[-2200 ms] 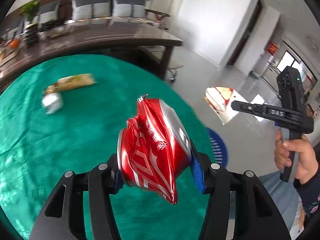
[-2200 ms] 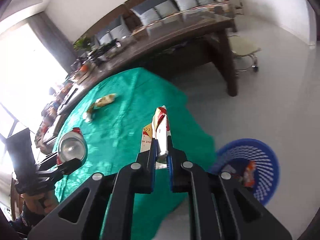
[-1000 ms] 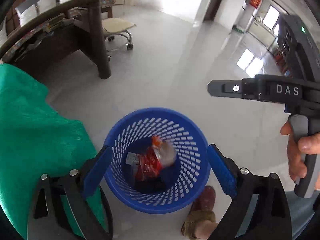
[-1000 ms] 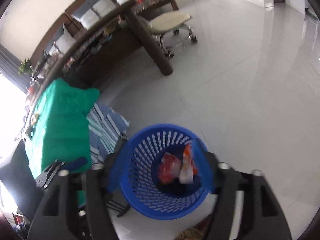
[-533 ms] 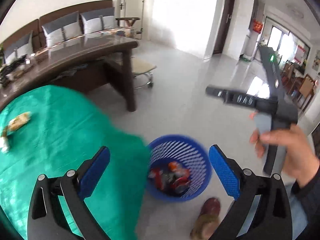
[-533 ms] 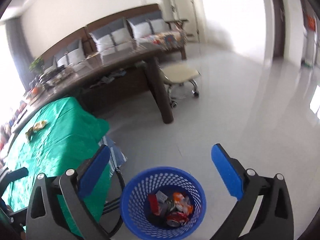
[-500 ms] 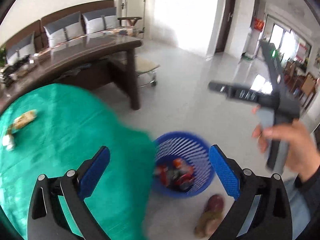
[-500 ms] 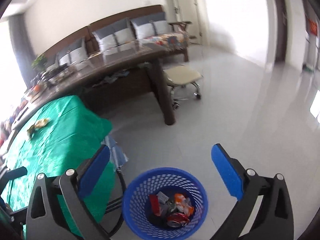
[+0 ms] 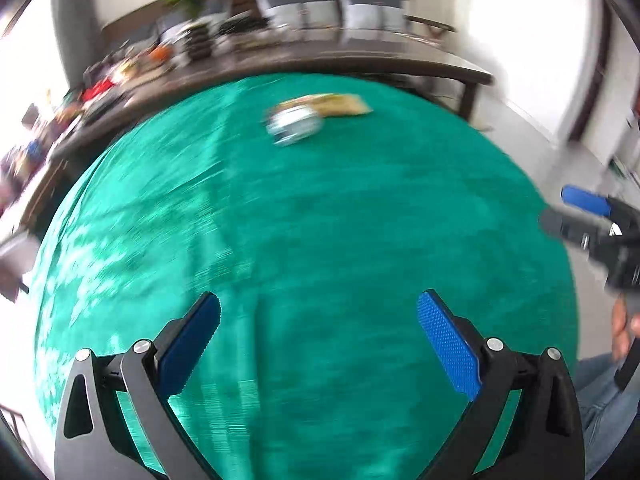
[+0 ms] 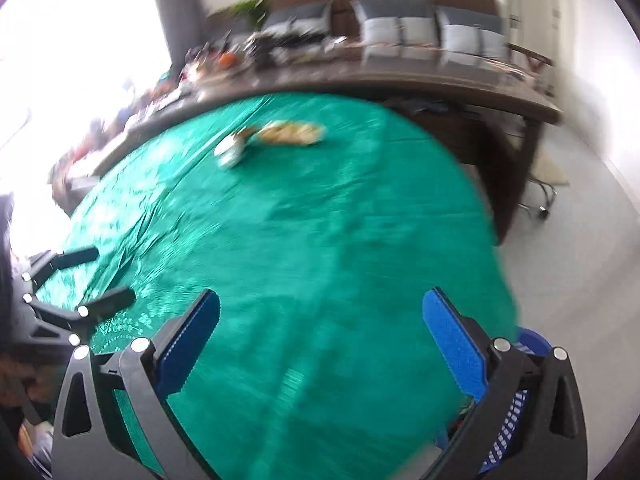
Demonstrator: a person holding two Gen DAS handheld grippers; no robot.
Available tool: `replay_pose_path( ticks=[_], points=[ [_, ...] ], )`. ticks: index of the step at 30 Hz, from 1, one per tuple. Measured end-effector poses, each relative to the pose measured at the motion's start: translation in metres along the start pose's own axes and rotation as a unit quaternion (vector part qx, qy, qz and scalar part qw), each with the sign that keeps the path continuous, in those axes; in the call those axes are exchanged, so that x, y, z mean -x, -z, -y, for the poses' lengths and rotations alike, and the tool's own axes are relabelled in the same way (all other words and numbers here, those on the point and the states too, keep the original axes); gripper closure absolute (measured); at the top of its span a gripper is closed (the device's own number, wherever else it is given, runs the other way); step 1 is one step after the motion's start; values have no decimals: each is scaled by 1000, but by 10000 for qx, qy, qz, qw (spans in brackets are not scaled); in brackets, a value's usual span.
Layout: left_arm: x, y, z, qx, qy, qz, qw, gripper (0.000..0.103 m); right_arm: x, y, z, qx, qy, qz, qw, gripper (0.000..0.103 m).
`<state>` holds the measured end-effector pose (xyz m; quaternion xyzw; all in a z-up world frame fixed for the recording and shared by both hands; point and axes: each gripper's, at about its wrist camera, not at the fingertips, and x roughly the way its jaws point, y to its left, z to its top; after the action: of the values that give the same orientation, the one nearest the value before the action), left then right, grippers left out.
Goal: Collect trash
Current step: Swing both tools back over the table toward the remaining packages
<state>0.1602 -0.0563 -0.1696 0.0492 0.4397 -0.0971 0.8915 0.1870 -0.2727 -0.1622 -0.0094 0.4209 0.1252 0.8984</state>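
Two pieces of trash lie at the far side of the green-covered table [image 9: 320, 220]: a crumpled white wrapper [image 9: 294, 125] and a yellow-brown snack packet [image 9: 332, 105]. They also show in the right wrist view, the wrapper [image 10: 229, 150] and the packet [image 10: 290, 133]. My left gripper [image 9: 318, 334] is open and empty above the near part of the table. My right gripper [image 10: 320, 334] is open and empty too. The right gripper shows at the right edge of the left view [image 9: 592, 216]. Both views are blurred by motion.
A blue mesh waste basket [image 10: 516, 408] stands on the floor at the table's right edge, partly behind my right finger. A long dark desk [image 10: 440, 80] with clutter and a sofa run behind the table. A wheeled stool [image 10: 548, 176] stands at the right.
Both grippers let their trash go into the blue basket, then swung up from the basket back over the green table. Both stay open and empty.
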Motion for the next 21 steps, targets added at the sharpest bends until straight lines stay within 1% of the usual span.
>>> replay_pose_path(
  ticks=[3,5,6,8,12,15,16,17,18,19,21],
  points=[
    [-6,1,-31,184,14,-86,9998,5,-32,-10,-25,371,53,-340,9987,5],
    [-10,-1,-33,144,14,-79,9999,5,-45,-10,-33,585,216,-493,9968,5],
    [-12,-6,-36,87,24,-53,9999,5,-52,-9,-34,603,236,-548,9964,5],
    [-16,-17,-41,-7,121,9,9999,5,-54,-9,-29,438,115,-504,9977,5],
    [-37,-63,-46,-127,377,133,9991,5,-57,-7,-31,439,148,-504,9977,5],
    [-62,-109,-46,-61,599,180,9980,5,-61,-8,-37,438,157,-503,9976,5],
    [-78,-130,-44,-6,664,142,9977,5,-61,-8,-37,438,156,-502,9977,5],
    [-88,-139,-43,36,710,73,9974,5,-60,-8,-37,437,156,-502,9977,5],
    [-99,-150,-40,86,757,-40,9971,5,-61,-8,-37,438,157,-502,9977,5],
    [-117,-163,-37,153,797,-235,9964,5,-61,-8,-37,437,156,-501,9977,5],
    [-138,-175,-32,175,850,-426,9953,5,-60,-7,-37,437,156,-501,9977,5]
  ],
)
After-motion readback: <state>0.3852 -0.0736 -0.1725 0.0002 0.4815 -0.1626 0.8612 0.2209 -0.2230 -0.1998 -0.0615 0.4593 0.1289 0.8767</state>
